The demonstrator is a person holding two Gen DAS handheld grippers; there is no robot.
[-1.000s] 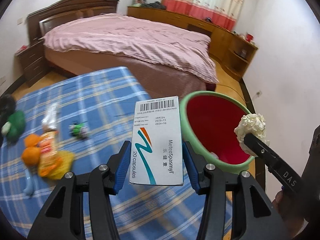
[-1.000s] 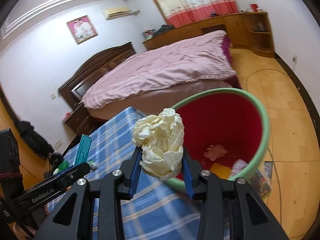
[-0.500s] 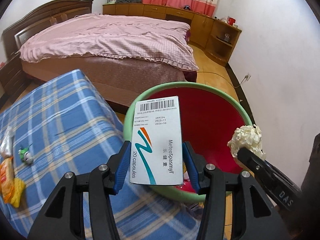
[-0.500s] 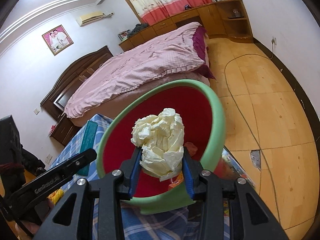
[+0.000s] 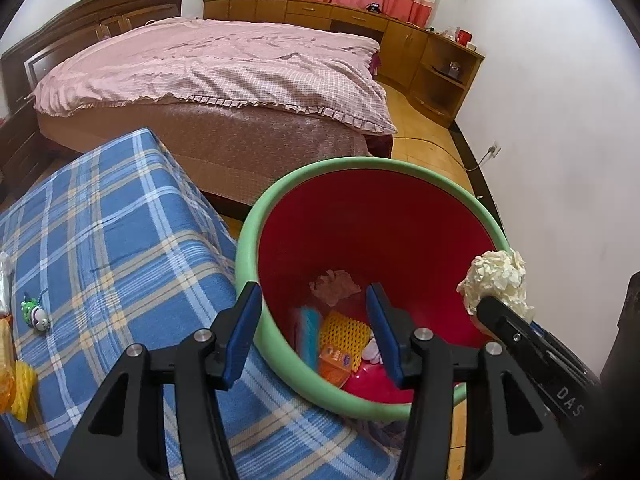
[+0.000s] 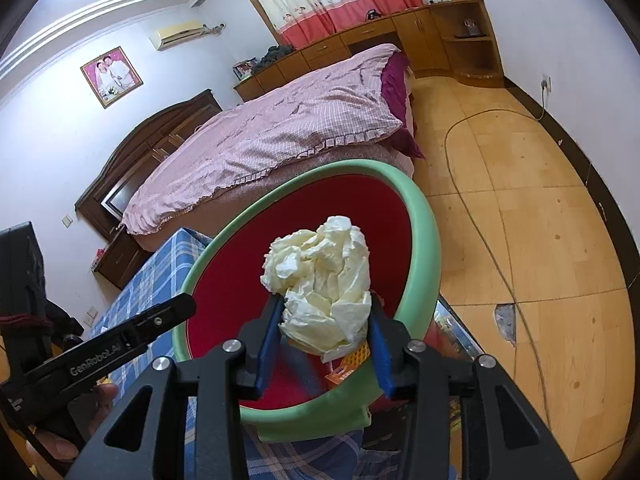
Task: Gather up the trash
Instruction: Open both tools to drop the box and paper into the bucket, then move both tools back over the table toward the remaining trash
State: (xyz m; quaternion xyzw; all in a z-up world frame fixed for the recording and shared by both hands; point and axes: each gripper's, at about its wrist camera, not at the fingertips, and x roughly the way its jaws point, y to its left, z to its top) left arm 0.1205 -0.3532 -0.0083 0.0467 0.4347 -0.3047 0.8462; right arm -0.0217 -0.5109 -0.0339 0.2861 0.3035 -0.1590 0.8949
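holding crumpled paper wad [image 6: 320, 284] between jaws of right gripper [image 6: 322, 344], jaws just been easing apart but blue pads still touching wad both sides. hanging directly over red interior of green-rimmed bin [image 6: 424, 240], wad sitting w/in rim outline, so drop path running straight down. left gripper [image 5: 314, 330] standing half-wide, nothing between jaws, also pointing down into bin. blurred box shape [image 5: 308, 334] lying at bin bottom among other trash, prob. already in. next: opening right jaws further, judged enough to release. checked worktop [image 5: 120, 240] sitting just left of bin.
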